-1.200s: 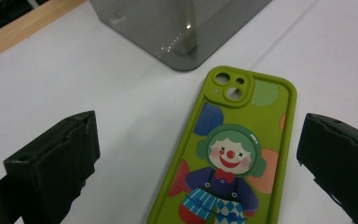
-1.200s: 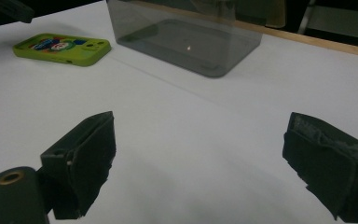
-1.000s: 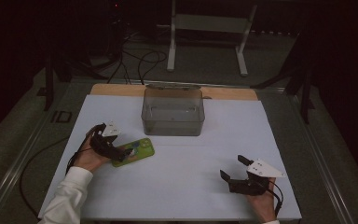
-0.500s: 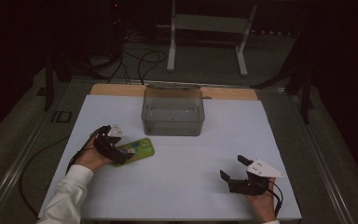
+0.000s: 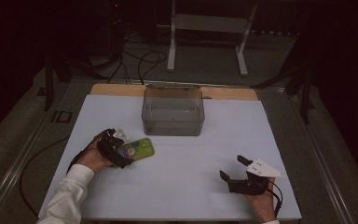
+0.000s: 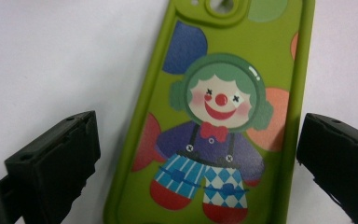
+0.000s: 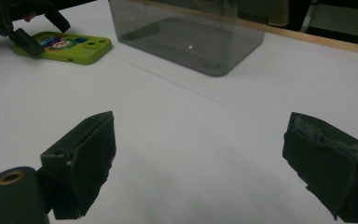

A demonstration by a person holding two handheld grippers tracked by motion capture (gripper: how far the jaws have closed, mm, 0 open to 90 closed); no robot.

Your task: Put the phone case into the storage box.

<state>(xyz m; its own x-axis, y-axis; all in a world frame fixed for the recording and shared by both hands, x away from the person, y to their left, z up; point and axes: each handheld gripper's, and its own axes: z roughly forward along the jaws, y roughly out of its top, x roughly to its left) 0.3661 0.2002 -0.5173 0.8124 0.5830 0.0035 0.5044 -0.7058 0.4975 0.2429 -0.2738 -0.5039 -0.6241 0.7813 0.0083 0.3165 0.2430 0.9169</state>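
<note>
White table (image 5: 177, 196), green phone case (image 5: 139, 149), clear bin (image 5: 173, 122)

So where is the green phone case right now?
In the high view the green phone case lies flat on the table's left side, between the left gripper's open jaws, near the clear bin.

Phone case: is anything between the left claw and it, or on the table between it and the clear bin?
Nothing visible. The left claw is open, its jaws on either side of the green clown phone case, which lies flat. The white table between the case and the clear plastic bin is bare.

Dim room, evenly lit white table (image 5: 182, 186) (soft shadows), close tongs slightly blurred.
</note>
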